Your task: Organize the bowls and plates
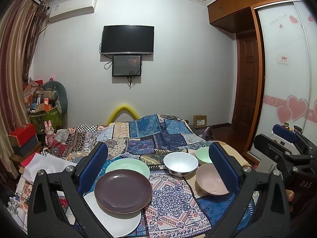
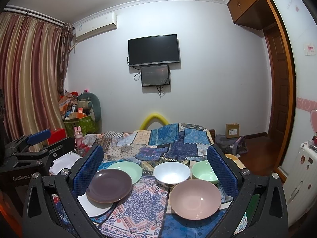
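Bedspread [image 1: 170,198] dishes lie beyond both spread tools.

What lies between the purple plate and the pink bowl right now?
Only patterned quilt lies between the purple plate and the pink bowl; no dish sits there. The right wrist view shows it best.

The left black two-finger gripper with blue pads [image 1: 158,168] hovers spread wide, empty; the right matching black gripper [image 2: 155,170], at its three o'clock, likewise gapes.
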The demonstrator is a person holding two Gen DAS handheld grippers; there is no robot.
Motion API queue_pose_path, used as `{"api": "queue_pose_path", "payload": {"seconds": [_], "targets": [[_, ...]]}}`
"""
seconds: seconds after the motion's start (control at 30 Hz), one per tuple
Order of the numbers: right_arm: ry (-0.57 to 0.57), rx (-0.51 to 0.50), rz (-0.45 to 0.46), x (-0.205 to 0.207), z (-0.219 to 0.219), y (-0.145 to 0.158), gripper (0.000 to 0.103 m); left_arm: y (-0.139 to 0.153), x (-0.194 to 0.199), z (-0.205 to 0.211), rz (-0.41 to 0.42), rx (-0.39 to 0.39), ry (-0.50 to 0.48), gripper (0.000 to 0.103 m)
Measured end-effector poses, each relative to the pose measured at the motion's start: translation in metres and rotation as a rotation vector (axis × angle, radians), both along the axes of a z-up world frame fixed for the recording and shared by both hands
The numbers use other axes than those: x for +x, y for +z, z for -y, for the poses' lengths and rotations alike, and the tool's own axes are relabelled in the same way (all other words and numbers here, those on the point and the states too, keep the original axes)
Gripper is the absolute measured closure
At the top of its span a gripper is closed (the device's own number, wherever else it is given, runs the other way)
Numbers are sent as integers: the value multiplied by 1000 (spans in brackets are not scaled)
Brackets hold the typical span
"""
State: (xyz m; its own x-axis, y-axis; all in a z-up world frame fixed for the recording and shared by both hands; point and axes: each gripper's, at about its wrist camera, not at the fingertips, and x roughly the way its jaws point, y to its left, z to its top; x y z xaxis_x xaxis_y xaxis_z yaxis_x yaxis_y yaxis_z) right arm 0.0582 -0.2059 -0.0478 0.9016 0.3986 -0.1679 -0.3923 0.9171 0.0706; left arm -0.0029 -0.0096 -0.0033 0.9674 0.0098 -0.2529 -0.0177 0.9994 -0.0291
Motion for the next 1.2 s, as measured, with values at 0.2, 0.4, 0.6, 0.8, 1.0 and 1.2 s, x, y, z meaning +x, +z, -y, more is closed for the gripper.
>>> {"api": "queue_pose_path", "payload": {"seconds": [0.2,0.4,0.6,0.8,1.0,1.2], "targets": [[0,1,1,0,0,-1,0,0,1,2,-1,3,-4,0],[0,4,0,0,1,-1,0,0,0,2,-1,3,-4,0],[-2,3,4,-1,1,0,0,0,0,2,1,3,-5,0],[-3,4,4,-1,0,-1,0,-1,0,2,-1,-1,-7,0],[-3,2,6,0,0,-1,0,-2,1,2,-2,-1,-7,0],[-2,2,5,0,-1,-1,0,-3,1,3,-3,-1,-6,0]]}}
